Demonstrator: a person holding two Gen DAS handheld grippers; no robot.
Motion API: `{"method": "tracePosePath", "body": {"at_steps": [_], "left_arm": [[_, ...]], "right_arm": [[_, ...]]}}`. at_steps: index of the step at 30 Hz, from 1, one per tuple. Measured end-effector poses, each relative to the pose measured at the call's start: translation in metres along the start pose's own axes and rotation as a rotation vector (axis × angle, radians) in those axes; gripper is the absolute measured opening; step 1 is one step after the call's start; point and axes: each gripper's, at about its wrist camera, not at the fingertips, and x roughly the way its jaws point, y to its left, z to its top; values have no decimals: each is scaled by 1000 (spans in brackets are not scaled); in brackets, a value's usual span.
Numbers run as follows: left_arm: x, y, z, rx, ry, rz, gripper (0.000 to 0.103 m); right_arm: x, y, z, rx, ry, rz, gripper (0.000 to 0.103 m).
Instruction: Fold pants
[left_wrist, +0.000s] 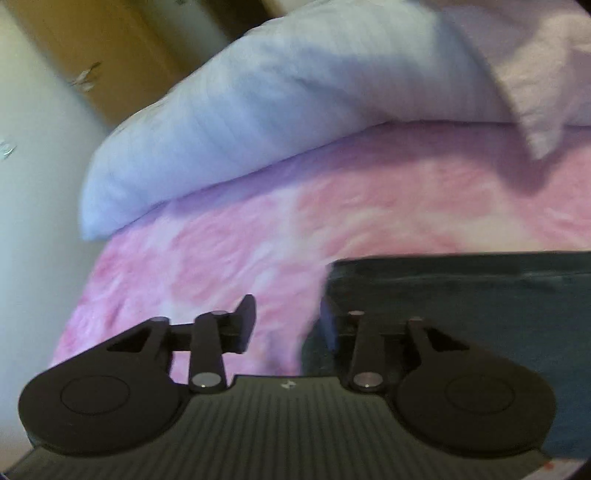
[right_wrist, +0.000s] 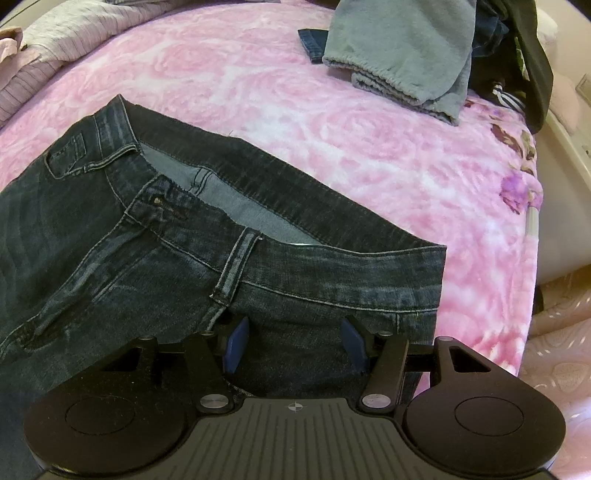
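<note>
Jeans (right_wrist: 177, 236) lie flat on the pink bed (right_wrist: 369, 155), waistband up, ready for folding; my right tool (right_wrist: 295, 343) hovers wide open over the hip, my left tool (left_wrist: 291, 325) open and empty at the denim's edge, beside a pillow (left_wrist: 258, 122).

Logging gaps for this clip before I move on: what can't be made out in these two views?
- Left wrist view: motion blur throughout; the jeans show as a dark slab cut off by the right edge, and the left gripper has its right finger lost against them.
- Right wrist view: the jeans' legs run off the left edge and under the right gripper, so their layout is unseen.
- Right wrist view: the clothes pile is cropped by the top edge.
</note>
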Motion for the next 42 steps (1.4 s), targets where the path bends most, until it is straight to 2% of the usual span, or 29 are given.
{"method": "tracePosePath", "body": {"at_steps": [1, 3, 5, 7, 8, 10, 12, 14, 15, 17, 19, 21, 22, 23, 24, 26, 28, 31, 35, 39, 42], "left_arm": [[-2, 12, -3, -60, -6, 0, 44], [-9, 39, -9, -202, -2, -23, 45], [-18, 65, -20, -346, 9, -105, 37], [-33, 78, -37, -446, 25, -254, 33], [-42, 76, -41, -446, 13, -301, 32], [-56, 56, -50, -310, -29, -342, 31], [-56, 22, -58, -95, 8, -320, 26], [-45, -1, -75, 74, 71, -229, 24], [-47, -1, -80, 87, 40, -209, 24], [-48, 9, -80, 13, 72, -185, 20], [-51, 15, -79, 14, 102, -117, 4], [-58, 18, -82, 56, 163, 37, 12], [-63, 26, -87, 42, 178, 71, 13], [-73, 38, -93, -3, 185, 73, 13], [-86, 52, -99, -74, 188, 61, 13], [-117, 75, -114, -204, 196, 18, 22], [-155, 73, -132, -278, 198, -58, 26], [-208, 50, -155, -294, 194, -179, 27], [-253, 10, -178, -351, 213, -320, 28], [-285, -32, -186, -345, 197, -380, 29], [-295, -49, -188, -363, 195, -391, 30]], "right_arm": [[0, 0, 0, -2, 3, 3, 53], [1, -2, 1, -2, 8, 16, 53], [1, -5, 0, 0, 3, 30, 53], [1, -7, -3, 7, -14, 36, 54], [1, -7, -5, 8, -24, 36, 54], [0, -6, -8, 9, -41, 34, 54], [-1, -6, -9, 7, -49, 36, 54], [-1, -7, -7, -1, -43, 45, 54], [-1, -9, -6, -8, -37, 52, 54], [-1, -13, -2, -33, -16, 80, 54], [-2, -19, 0, -59, 0, 115, 54], [-5, -27, 0, -69, 3, 150, 54], [-8, -31, 0, -69, -3, 163, 54], [-12, -38, -2, -69, -19, 177, 54], [-17, -46, -4, -68, -39, 197, 54], [-23, -61, -8, -62, -58, 231, 54], [-29, -76, -9, -63, -69, 296, 54], [-38, -80, 3, -120, -117, 400, 54], [-28, -54, 37, -327, -144, 534, 54], [-1, -26, 81, -459, -147, 658, 54], [30, -10, 110, -485, -111, 733, 53]]}}
